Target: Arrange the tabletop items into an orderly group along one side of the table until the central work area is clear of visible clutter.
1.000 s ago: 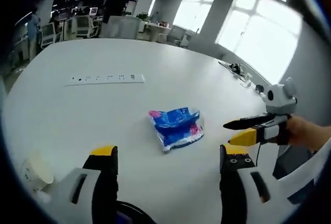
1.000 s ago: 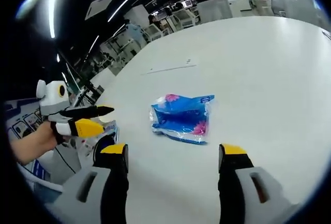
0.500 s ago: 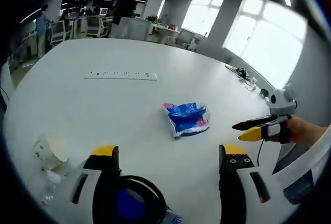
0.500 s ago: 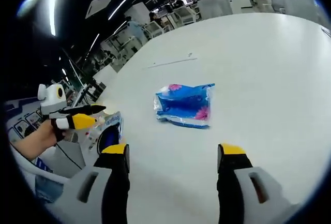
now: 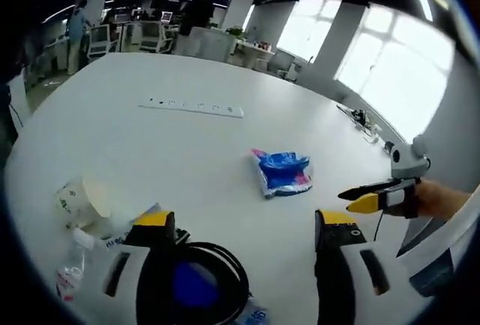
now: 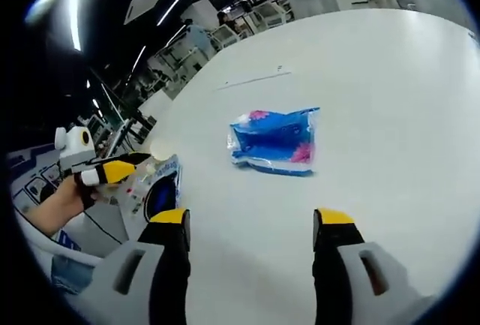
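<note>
A blue and pink packet (image 5: pixel 283 173) (image 6: pixel 276 141) lies flat near the middle of the white table (image 5: pixel 150 145) (image 6: pixel 390 115). Close below my left gripper (image 5: pixel 246 224) sit a black ring with a blue centre (image 5: pixel 196 287) (image 6: pixel 159 194), a paper cup (image 5: pixel 81 201) (image 6: pixel 160 148) on its side, and a clear plastic bottle (image 5: pixel 73 271). The left gripper is open, nothing between its fingers, well short of the packet. My right gripper (image 6: pixel 251 224) is open and empty too, and it enters the left gripper view from the right (image 5: pixel 373 194). The left gripper (image 6: pixel 120 170) appears at the left of the right gripper view, held by a hand.
A white power strip (image 5: pixel 191 106) (image 6: pixel 251 81) lies further back on the table. Small dark items (image 5: pixel 352 107) sit at the table's far right edge. Office chairs and desks (image 5: pixel 142 36) stand beyond the table, with a person (image 5: pixel 75 25) among them.
Both views have pulled back from the packet, which looks smaller. The cup, bottle and black ring have come into the left gripper view. Nothing on the table moved.
</note>
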`<action>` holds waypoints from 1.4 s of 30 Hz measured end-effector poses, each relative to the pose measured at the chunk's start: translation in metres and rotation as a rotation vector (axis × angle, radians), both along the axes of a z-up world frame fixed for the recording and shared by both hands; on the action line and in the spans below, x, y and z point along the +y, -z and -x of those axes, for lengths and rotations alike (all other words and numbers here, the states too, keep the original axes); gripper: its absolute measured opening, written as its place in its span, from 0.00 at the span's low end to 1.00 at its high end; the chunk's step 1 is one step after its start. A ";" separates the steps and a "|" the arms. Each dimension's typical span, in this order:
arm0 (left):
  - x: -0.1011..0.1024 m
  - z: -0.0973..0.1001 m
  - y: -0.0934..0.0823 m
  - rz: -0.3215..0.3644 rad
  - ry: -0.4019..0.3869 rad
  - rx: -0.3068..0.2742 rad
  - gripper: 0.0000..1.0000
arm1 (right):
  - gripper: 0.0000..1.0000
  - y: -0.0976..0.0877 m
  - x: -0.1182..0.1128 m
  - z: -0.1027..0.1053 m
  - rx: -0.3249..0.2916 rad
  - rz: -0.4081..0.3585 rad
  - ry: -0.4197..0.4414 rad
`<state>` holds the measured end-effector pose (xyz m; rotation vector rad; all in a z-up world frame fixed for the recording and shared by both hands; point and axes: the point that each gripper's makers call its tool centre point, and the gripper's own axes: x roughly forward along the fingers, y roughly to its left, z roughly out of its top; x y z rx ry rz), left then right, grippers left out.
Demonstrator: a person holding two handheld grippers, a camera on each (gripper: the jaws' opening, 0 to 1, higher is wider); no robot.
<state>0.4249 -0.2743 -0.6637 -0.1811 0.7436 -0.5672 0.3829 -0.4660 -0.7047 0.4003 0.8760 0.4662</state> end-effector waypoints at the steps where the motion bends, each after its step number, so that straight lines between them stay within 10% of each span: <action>1: -0.001 0.001 0.001 0.000 -0.001 0.002 0.78 | 0.66 0.000 0.001 0.000 0.001 -0.001 -0.001; 42: 0.064 0.056 0.025 0.044 -0.236 0.059 0.76 | 0.59 0.011 0.089 0.029 0.126 -0.082 -0.220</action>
